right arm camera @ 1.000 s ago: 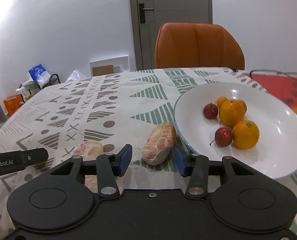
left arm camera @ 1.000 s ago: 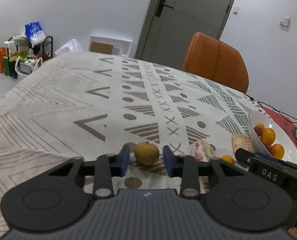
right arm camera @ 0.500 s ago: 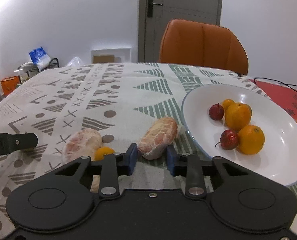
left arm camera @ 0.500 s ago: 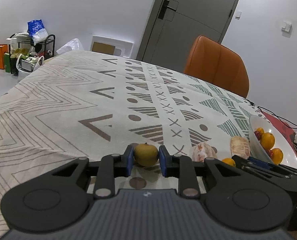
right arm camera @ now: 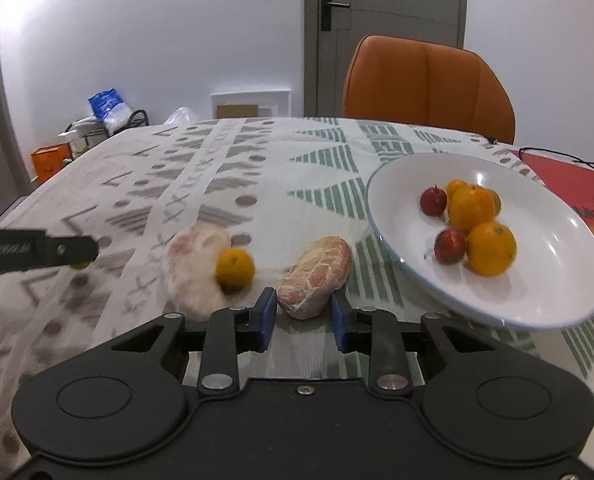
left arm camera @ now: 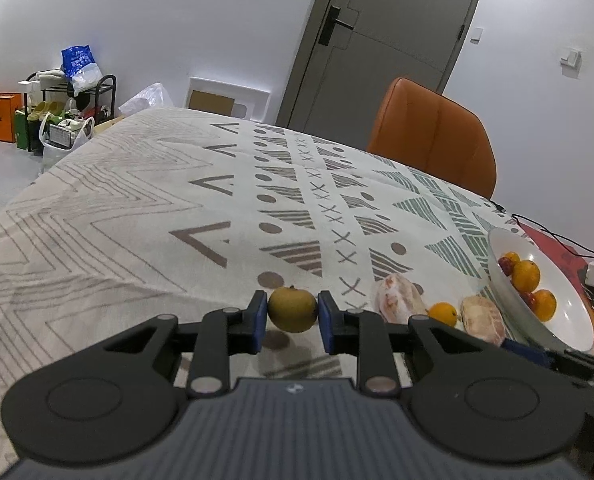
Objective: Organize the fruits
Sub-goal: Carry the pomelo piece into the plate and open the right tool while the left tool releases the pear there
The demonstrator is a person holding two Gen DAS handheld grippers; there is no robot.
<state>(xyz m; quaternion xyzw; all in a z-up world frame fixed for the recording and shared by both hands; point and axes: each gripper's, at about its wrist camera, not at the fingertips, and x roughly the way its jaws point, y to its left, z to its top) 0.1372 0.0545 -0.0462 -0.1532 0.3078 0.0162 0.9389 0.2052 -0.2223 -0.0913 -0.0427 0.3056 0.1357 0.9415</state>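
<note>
Left hand-held gripper point(left arm camera: 291, 320), black with blue pads, is clamped on a round yellow-green pear-like fruit point(left arm camera: 291, 309); both pads press its sides, and the fruit sits between the fingertips just above the patterned cloth of the desk point(left arm camera: 137, 208). Right hand-held gripper point(right arm camera: 304, 314) has just been closing, and an elongated peeled pomelo segment with pink flesh and white pith point(right arm camera: 315, 277) lies between its blue pads, the near end squeezed between them while the far end points toward the white ceramic bowl point(right arm camera: 557, 280). That bowl, just right of the segment, holds oranges point(right arm camera: 491, 249) and small red fruits point(right arm camera: 450, 245). Left of the gripped segment lie a small round orange point(right arm camera: 235, 267) and, touching it, a second peeled pomelo segment point(right arm camera: 195, 268), blurred. An orange leather chair point(right arm camera: 429, 84) stands behind the desk.
</note>
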